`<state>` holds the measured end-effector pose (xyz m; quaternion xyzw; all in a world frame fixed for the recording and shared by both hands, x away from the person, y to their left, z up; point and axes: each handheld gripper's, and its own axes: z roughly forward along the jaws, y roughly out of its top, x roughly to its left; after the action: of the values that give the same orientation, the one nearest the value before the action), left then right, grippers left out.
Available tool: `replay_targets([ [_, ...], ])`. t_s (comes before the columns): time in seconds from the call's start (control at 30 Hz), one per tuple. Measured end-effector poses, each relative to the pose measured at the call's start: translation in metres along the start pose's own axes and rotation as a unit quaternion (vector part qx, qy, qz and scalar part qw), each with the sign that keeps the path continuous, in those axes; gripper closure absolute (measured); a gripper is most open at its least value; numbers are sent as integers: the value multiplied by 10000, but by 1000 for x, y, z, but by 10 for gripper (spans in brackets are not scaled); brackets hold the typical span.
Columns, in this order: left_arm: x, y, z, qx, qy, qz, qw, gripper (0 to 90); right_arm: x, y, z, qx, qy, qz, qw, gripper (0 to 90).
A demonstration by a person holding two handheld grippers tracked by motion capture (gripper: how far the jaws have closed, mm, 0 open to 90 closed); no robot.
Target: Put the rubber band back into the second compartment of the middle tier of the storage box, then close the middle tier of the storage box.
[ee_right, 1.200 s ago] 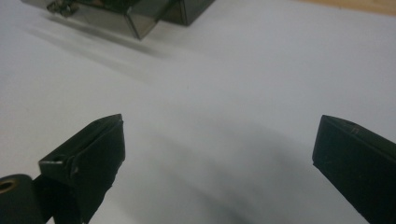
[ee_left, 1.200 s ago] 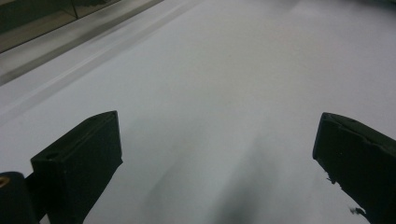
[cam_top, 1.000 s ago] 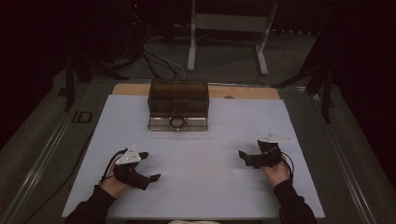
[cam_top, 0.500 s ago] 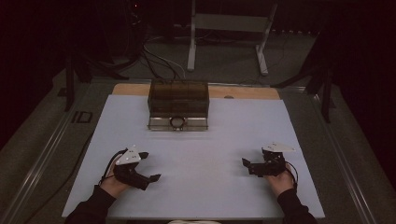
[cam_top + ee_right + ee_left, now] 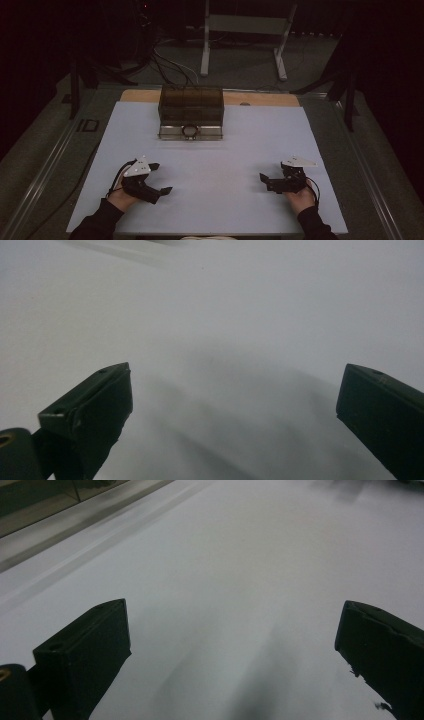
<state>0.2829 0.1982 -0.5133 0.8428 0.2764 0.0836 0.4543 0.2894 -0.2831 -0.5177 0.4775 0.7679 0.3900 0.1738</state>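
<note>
A dark see-through box [image 5: 191, 106] with a ring pull [image 5: 190, 131] on its front stands at the back middle of the white table [image 5: 220, 160]. My left gripper [image 5: 161, 178] rests low over the near left of the table, open, nothing between its jaws. Near the front right, my right gripper [image 5: 265, 182] is also open and empty, pointing left. In the left gripper view the left gripper [image 5: 235, 617] has its jaws wide apart over bare white surface. The right gripper view shows the right gripper [image 5: 235, 377] the same way.
A wooden strip [image 5: 260, 98] runs along the table's far edge behind the box. Metal rails [image 5: 55, 150] flank the table on both sides. Beyond it are a stand's legs [image 5: 280, 65] and cables [image 5: 170, 65] on the dark floor.
My right gripper has drawn back toward the table's near edge and sunk lower. The left gripper and the box have stayed put.
</note>
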Motion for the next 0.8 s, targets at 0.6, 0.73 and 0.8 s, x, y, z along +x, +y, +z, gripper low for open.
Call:
replay_targets([
  [0.6,-5,4,2,49,-37,146,9999,27,2,1,-2,-52,3,-79,10000,16],
  [0.73,-8,8,1,26,-77,197,9998,26,2,2,-3,-75,5,-74,9999,16],
  [0.8,-9,10,0,-12,-87,203,9998,26,2,2,-3,-67,4,-75,9999,16],
])
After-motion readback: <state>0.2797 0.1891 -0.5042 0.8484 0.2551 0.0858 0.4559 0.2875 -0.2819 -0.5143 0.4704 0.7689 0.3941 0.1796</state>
